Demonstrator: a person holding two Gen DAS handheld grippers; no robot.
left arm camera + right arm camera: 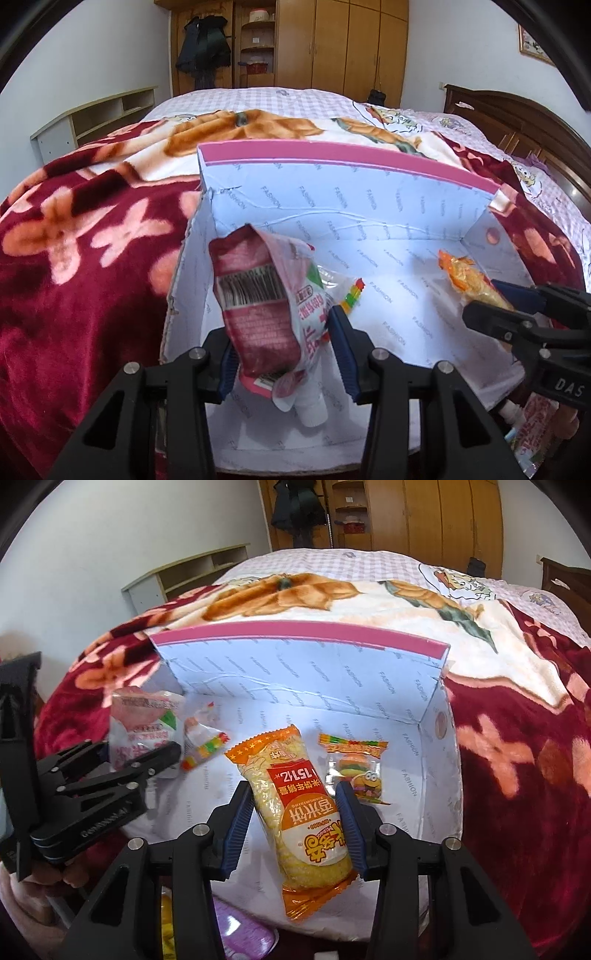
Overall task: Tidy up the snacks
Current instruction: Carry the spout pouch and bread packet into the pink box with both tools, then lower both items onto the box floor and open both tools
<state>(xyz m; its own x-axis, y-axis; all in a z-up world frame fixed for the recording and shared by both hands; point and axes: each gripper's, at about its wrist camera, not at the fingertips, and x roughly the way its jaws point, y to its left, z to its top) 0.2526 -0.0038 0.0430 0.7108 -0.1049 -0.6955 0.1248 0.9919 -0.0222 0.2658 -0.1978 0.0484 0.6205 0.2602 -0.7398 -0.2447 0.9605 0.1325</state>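
We are holding a pink and white drink pouch in our left gripper, its blue pads clamped partway closed on the pouch's sides, the white cap hanging below. Our right gripper is gripping an orange rice cracker packet the same way, jaws pressed on both its edges. Both snacks are hanging over the open white box sitting on the red flowered blanket. A small gummy burger packet is lying on the box floor, just beyond the right gripper's tip.
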